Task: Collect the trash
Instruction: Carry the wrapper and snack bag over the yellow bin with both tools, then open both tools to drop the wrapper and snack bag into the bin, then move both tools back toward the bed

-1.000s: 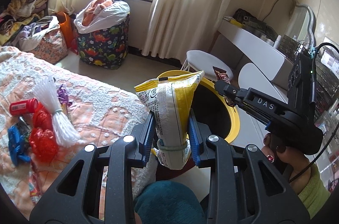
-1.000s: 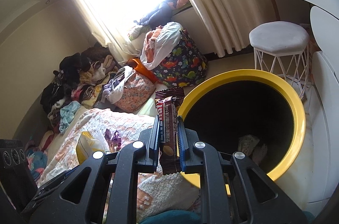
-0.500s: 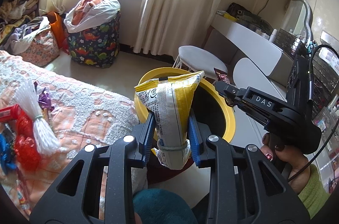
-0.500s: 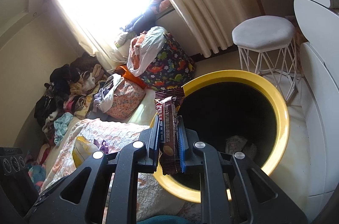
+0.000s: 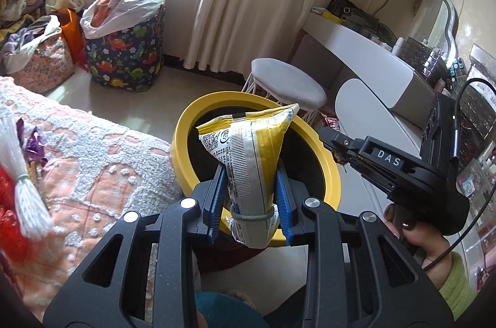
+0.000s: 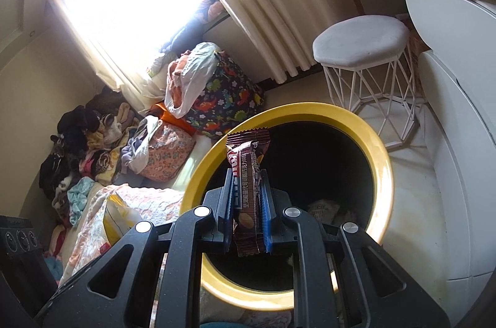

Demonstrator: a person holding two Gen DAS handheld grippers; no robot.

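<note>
Where lettering shows, right gripper [image 5: 333, 146] reads "DAS".

We see a yellow-and-white snack bag [image 5: 248, 154] with black print and a dark brown wrapper [image 6: 248, 188] lettered in white. The bin [image 5: 183, 141] at 12 o'clock has a yellow rim and black inside. At 10 o'clock a navy basket [image 5: 124, 61] carries bright dinosaurs. The bedspread [image 5: 93, 166] at 9 o'clock is peach with white tufts.
</note>
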